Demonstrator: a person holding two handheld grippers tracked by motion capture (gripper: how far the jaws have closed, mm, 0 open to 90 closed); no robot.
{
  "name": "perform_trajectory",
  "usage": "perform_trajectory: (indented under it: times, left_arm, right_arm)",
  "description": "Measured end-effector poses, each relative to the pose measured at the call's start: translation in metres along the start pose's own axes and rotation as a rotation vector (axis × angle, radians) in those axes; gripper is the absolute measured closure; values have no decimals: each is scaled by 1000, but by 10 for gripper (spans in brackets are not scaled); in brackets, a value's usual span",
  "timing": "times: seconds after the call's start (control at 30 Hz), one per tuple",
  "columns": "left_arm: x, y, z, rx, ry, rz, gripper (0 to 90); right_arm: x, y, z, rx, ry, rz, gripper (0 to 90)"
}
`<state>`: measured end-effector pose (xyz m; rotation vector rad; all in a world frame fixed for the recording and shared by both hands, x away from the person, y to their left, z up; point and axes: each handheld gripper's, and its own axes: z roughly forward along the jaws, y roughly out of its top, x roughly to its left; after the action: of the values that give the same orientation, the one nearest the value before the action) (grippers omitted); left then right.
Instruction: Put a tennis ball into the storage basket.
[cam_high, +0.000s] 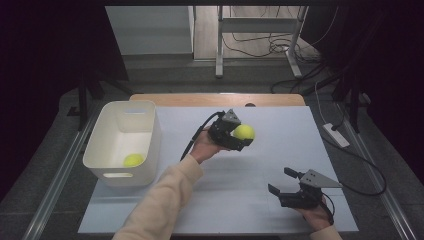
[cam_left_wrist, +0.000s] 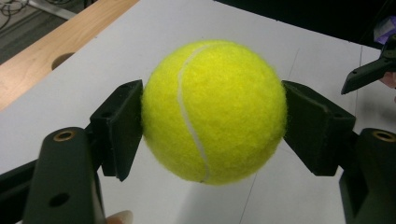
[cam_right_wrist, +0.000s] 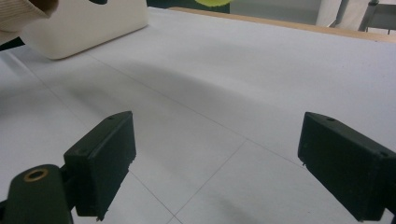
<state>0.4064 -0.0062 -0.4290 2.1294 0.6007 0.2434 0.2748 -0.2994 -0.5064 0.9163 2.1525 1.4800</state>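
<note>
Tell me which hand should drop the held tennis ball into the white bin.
Left. The left gripper is already shut on the tennis ball and is nearer the white bin. The right gripper stands open with nothing between its jaws, at the table's near right.

No text, label, brand, number or sign can be read anywhere; the tennis ball (cam_left_wrist: 214, 112) shows only its white seam.

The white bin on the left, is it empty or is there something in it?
Not empty. The white bin is open-topped, and the high view shows one tennis ball lying on its floor.
</note>
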Motion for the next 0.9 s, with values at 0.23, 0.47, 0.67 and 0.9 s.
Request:
perform_trajectory:
  times: [0.23, 0.47, 0.67, 0.9]
  left_arm:
    - [0, 1, -7, -8, 8, 2, 270]
    - [-1, 2, -13, -14, 18, 5, 270]
    - [-1, 2, -20, -25, 26, 10, 270]
    - [-1, 1, -30, -44, 33, 6, 270]
  right_arm:
    - [0, 0, 1, -1, 0, -7, 115]
    - [1, 0, 1, -3, 3, -5, 115]
    - [1, 0, 1, -6, 4, -3, 115]
    - [1, 1, 1, -4, 2, -8, 115]
